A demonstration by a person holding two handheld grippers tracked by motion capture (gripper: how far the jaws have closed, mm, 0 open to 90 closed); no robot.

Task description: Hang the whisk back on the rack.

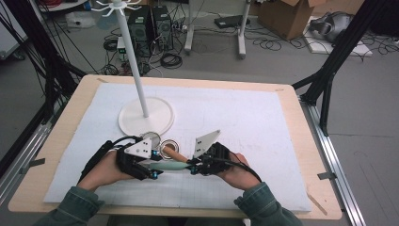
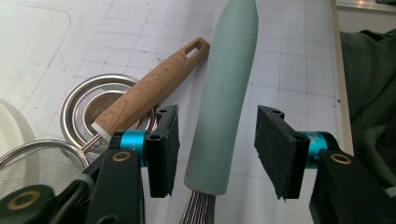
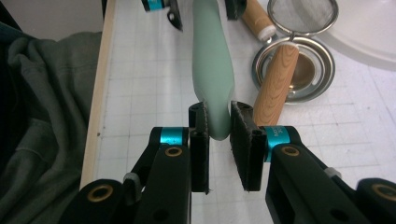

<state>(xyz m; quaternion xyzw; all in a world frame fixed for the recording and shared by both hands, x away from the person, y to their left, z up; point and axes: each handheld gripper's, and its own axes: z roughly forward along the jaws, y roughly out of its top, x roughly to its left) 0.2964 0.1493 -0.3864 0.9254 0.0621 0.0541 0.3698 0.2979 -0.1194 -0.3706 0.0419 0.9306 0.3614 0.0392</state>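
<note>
- Lying flat on the white mat [image 1: 263, 136] near the front edge of the desk [image 1: 61, 136]: a whisk with a pale green handle [image 1: 170, 165], long axis running left to right between the two hands.
- Right gripper [image 3: 218, 122] clamped on the tapered free end of that handle [image 3: 212, 70], jaws pressed to both sides of it.
- Left gripper [image 2: 215, 149] spread wide, straddling the thick end of the handle [image 2: 224, 102] just where the wires [image 2: 198, 210] come out; neither pad touching it, the handle nearer one pad than the other.
- Both grippers facing each other along the handle's length, so the deciding relation looks to be this: handle centred lengthwise between them, right end held, left end free inside an open span.
- Likely next call, as a judgement: a squeeze by the left gripper across the handle, or a lift by the right alone.
- Just behind the handle: a wooden-handled strainer [image 2: 154, 84] resting across a shiny metal ring dish [image 2: 91, 105], its mesh bowl [image 2: 32, 165] beside the left gripper; close enough to be nudged.
- Farther back, toward the middle of the mat: a white stand with a round base [image 1: 146, 117].
</note>
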